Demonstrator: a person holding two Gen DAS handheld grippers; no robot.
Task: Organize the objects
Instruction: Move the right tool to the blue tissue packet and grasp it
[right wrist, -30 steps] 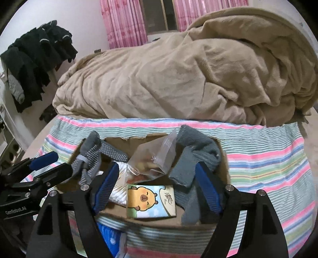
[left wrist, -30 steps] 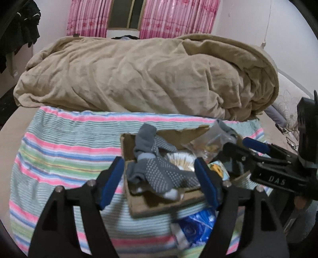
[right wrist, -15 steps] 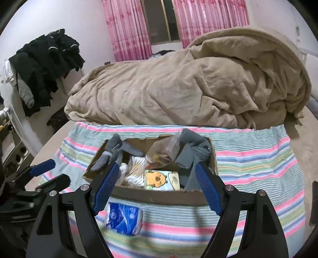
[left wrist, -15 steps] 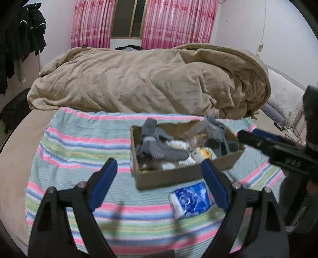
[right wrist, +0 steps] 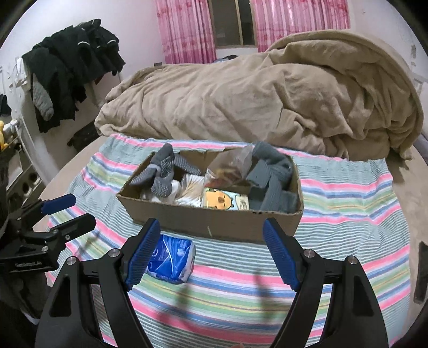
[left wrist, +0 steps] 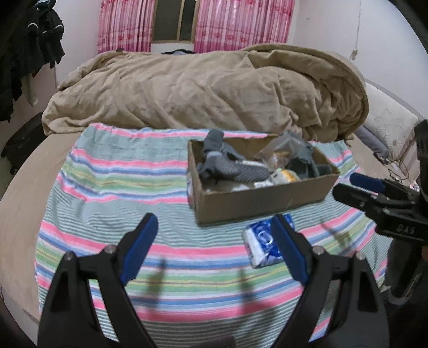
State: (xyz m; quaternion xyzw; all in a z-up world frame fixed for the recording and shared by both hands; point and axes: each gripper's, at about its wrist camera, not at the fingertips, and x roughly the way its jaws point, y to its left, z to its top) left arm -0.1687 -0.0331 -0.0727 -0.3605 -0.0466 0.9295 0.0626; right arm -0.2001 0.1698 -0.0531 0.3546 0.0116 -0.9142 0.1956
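Note:
A cardboard box (left wrist: pixel 256 199) (right wrist: pixel 214 219) sits on a striped cloth on the bed. In it lie grey dotted socks (left wrist: pixel 230 167) (right wrist: pixel 165 171), a clear plastic bag (right wrist: pixel 232 166), a yellow cartoon packet (right wrist: pixel 224 199) and darker grey socks (right wrist: pixel 270 176). A blue tissue pack (left wrist: pixel 260 242) (right wrist: pixel 171 258) lies on the cloth in front of the box. My left gripper (left wrist: pixel 214 251) is open and empty, held back from the box. My right gripper (right wrist: pixel 211 254) is open and empty, just before the box; its left finger stands next to the tissue pack.
A heaped tan blanket (left wrist: pixel 203 88) (right wrist: pixel 267 101) fills the bed behind the box. The striped cloth (left wrist: pixel 112 182) (right wrist: pixel 347 203) covers the near bed. Dark clothes (right wrist: pixel 72 64) hang at the left. Pink curtains (left wrist: pixel 240 24) flank a window.
Both grippers have drawn back from the box and now stand farther from it. The box's contents have not moved. Both stay open and empty.

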